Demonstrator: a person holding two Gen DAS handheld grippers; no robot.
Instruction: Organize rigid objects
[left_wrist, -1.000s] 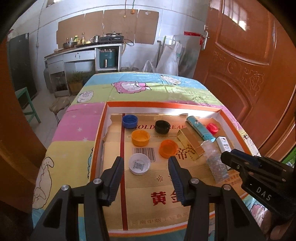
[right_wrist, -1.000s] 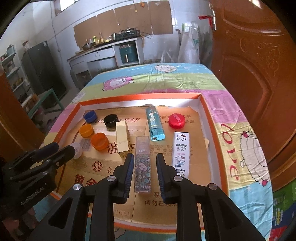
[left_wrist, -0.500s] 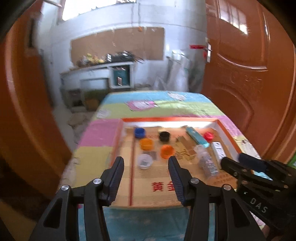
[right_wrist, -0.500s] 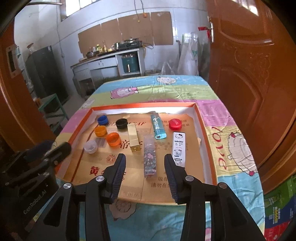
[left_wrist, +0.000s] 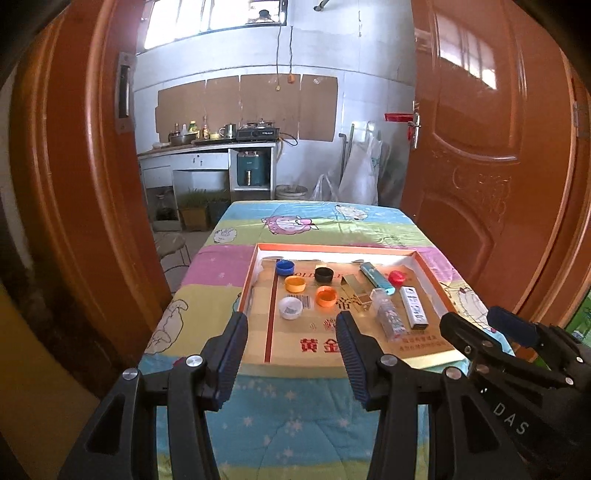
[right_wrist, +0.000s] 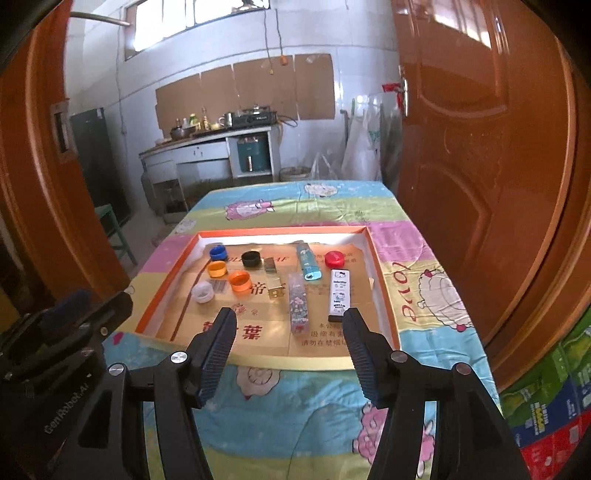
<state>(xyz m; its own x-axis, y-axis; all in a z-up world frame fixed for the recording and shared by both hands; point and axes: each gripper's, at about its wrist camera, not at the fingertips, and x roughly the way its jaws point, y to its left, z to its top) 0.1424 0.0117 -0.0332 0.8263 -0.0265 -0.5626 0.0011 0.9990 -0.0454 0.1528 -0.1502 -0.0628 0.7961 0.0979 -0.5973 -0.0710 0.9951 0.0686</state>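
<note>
An orange-rimmed cardboard tray (left_wrist: 255, 273) (right_wrist: 380, 295) lies on the table. Bottle caps sit at its left: blue (right_wrist: 217, 252), black (right_wrist: 251, 258), yellow (right_wrist: 217, 268), orange (right_wrist: 239, 281), white (right_wrist: 202, 291). To their right lie a gold lighter (right_wrist: 274, 284), a blue lighter (right_wrist: 308, 263), a floral lighter (right_wrist: 297, 308), a Hello Kitty lighter (right_wrist: 339, 295) and a red cap (right_wrist: 335, 259). My left gripper (left_wrist: 291, 343) is open and empty, above the table's near edge. My right gripper (right_wrist: 290, 343) is open and empty, pulled back from the tray.
The table (left_wrist: 280, 424) has a colourful cartoon cloth. Brown doors (left_wrist: 491, 184) stand at the right and left. A kitchen counter (left_wrist: 207, 147) is at the back. A green stool (right_wrist: 110, 229) stands left of the table. Cartons (right_wrist: 554, 398) lie at the lower right.
Both grippers have pulled back and up from the tray. My right gripper has opened wide, leaving the floral lighter lying in the tray.
</note>
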